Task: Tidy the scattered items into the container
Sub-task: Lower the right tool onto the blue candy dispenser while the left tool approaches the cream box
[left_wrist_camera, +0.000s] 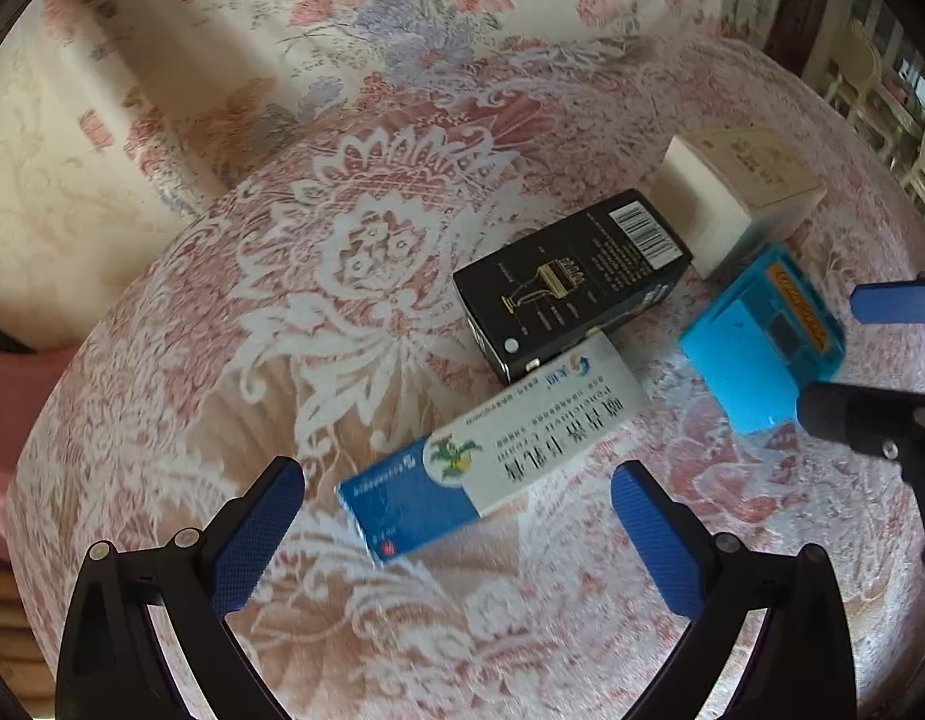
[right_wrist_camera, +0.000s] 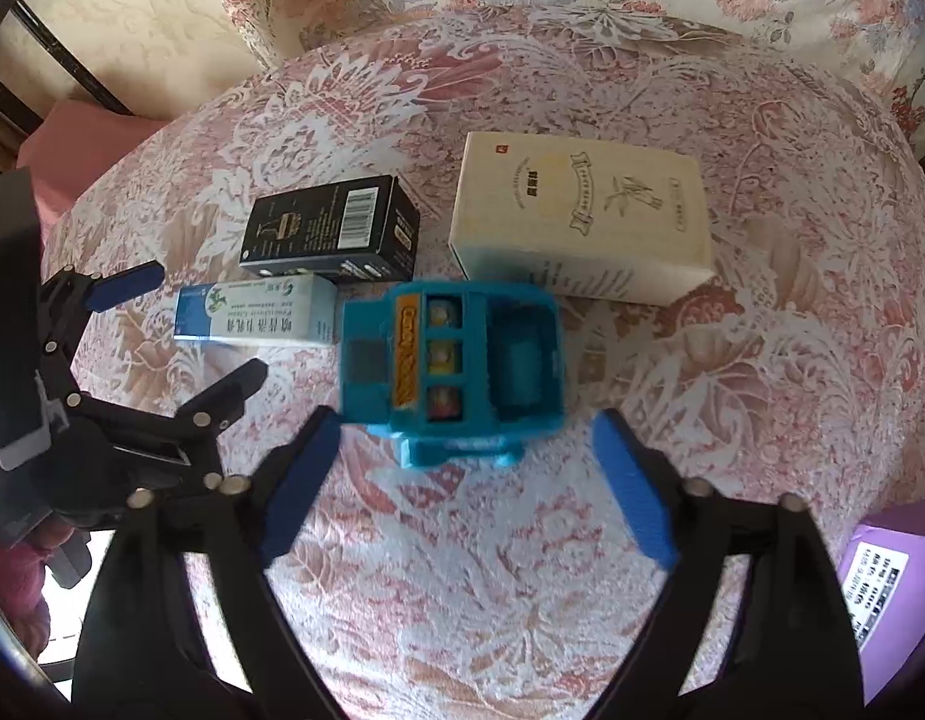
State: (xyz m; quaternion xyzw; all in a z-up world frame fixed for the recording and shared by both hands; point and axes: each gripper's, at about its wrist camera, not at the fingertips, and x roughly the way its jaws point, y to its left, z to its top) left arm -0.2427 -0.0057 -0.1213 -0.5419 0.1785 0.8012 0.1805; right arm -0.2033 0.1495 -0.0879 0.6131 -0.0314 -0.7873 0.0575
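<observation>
The left gripper (left_wrist_camera: 456, 504), jaws wide, hovers over the blue-and-white cardboard medicine box (left_wrist_camera: 492, 450) at lower centre; the right gripper (right_wrist_camera: 462, 480), also wide, straddles the blue plastic toy machine (right_wrist_camera: 456, 366), seemingly to lift both off the lace-covered counter (right_wrist_camera: 762, 360).

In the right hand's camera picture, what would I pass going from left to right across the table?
The other hand-held gripper → blue-and-white medicine box → blue toy machine → cream box → purple item at the right edge. The black box lies behind the medicine box, so I leave it out.
</observation>
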